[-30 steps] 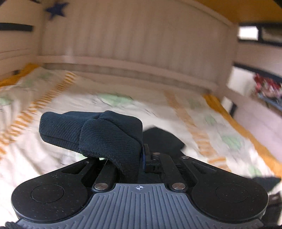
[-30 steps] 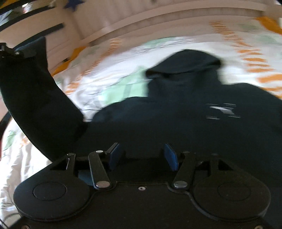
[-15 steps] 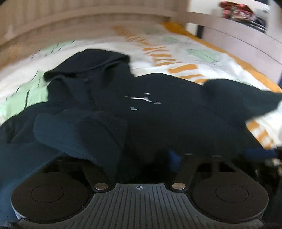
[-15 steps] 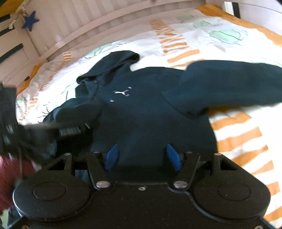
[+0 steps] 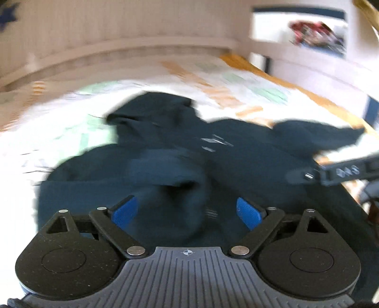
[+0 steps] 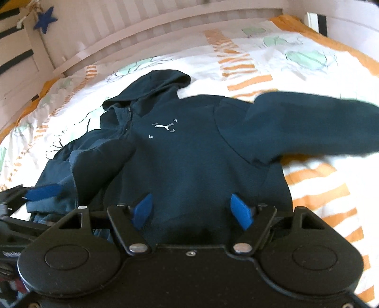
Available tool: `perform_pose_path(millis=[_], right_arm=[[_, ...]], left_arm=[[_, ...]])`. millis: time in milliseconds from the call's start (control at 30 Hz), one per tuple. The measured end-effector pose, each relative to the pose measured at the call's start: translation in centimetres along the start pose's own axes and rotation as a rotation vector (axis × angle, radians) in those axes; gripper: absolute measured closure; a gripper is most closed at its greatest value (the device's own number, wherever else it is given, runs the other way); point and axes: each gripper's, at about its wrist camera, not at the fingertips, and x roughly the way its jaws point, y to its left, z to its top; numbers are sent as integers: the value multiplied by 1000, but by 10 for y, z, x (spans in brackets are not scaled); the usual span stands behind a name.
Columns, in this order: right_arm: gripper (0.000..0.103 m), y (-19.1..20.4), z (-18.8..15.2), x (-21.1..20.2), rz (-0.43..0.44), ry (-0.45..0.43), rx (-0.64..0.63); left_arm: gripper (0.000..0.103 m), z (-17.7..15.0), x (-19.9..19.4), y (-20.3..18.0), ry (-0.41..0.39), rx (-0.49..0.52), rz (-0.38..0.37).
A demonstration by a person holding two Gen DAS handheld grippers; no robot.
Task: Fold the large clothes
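- one dark navy hoodie lies face up on the bed, hood toward the slatted headboard, small white logo on the chest.
- progress, as i judge it: early. one sleeve, on the left side of the right wrist view, is already laid in over the body; its cuff end sits just in front of the left tool.
- other sleeve is stretched out sideways over the striped bedding, not folded yet.
- prob left to do: bring that 2nd sleeve in, then fold the body up, hood incl. hem is hidden under the tools, can't tell how it lies.
- left tool: jaws wide apart and opening, cuff between them but pads not pressing on it, so nothing gripped. view is v blurred.
- right tool: jaws apart and opening too, over the lower chest fabric, holding nothing.
- count: 1 hoodie, 2 sleeves (1 in, 1 out), 1 hood, 2 tools, 1 blue star hanging at the headboard corner.
- shelf stuff at top right of the left wrist view too blurred to name.
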Motion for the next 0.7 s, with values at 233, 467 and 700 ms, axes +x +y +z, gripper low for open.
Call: perform_pose_path(millis=[233,467,700], right_arm=[[20,46,12,1,26,-35,-132],[10,99,12,13,40,-56,-290],[9,139,8,45,16,-52,-382]], left_arm=[[12,-8,22,80,72,-269,208],[0,-39,42,106,131,-359,294],[0,-47,34,98,111,-336,312]])
